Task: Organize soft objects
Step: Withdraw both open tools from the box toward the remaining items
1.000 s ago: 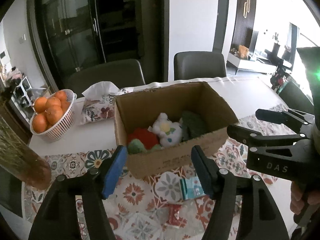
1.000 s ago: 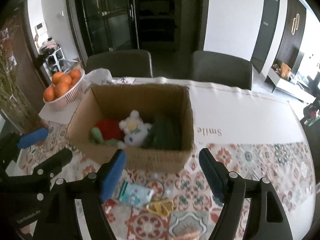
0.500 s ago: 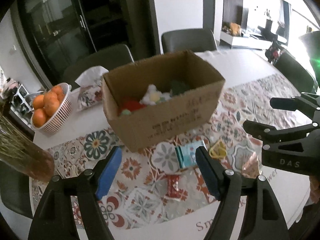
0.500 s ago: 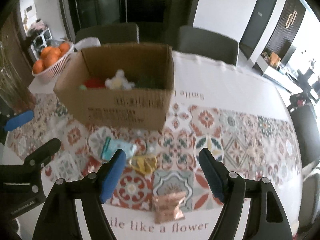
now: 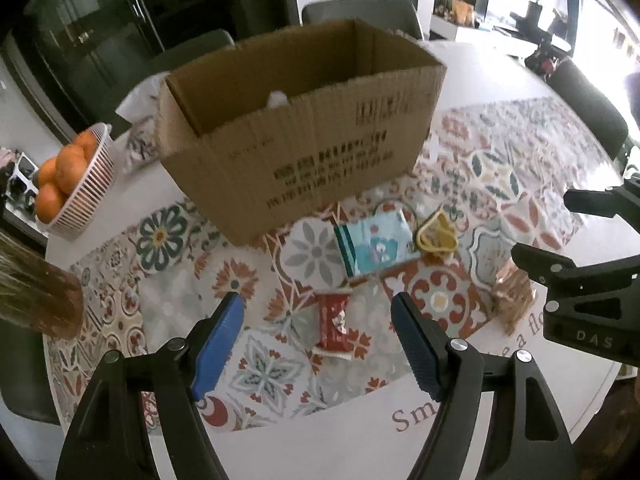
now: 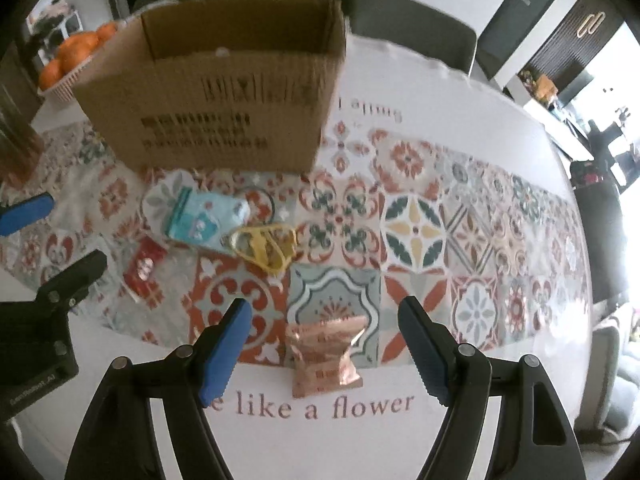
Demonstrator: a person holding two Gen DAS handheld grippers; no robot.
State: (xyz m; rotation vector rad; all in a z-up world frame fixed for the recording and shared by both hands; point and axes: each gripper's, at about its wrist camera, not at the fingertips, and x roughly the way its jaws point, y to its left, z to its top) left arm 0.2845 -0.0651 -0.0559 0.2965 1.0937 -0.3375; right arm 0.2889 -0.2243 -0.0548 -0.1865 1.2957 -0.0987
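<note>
A cardboard box (image 5: 304,152) (image 6: 224,92) stands on the patterned tablecloth; only a bit of white plush (image 5: 278,98) shows over its rim. In front of it lie a light blue pouch (image 5: 376,246) (image 6: 204,220), a yellow soft item (image 5: 436,236) (image 6: 264,246), a red packet (image 5: 332,324) (image 6: 144,268) and a copper foil packet (image 5: 514,296) (image 6: 324,356). My left gripper (image 5: 318,312) (image 6: 60,236) hangs open over the red packet. My right gripper (image 6: 323,310) (image 5: 544,224) hangs open over the copper packet. Neither holds anything.
A white basket of oranges (image 5: 68,176) and a floral tissue pack (image 5: 138,148) sit left of the box. A brownish glass vase (image 5: 36,296) stands at the table's left edge. Dark chairs (image 6: 412,28) ring the far side. The near table edge is close below both grippers.
Both grippers have sunk and tipped down toward the tablecloth. The box has slid up in both views, hiding its contents, and the packets in front have come between the fingers.
</note>
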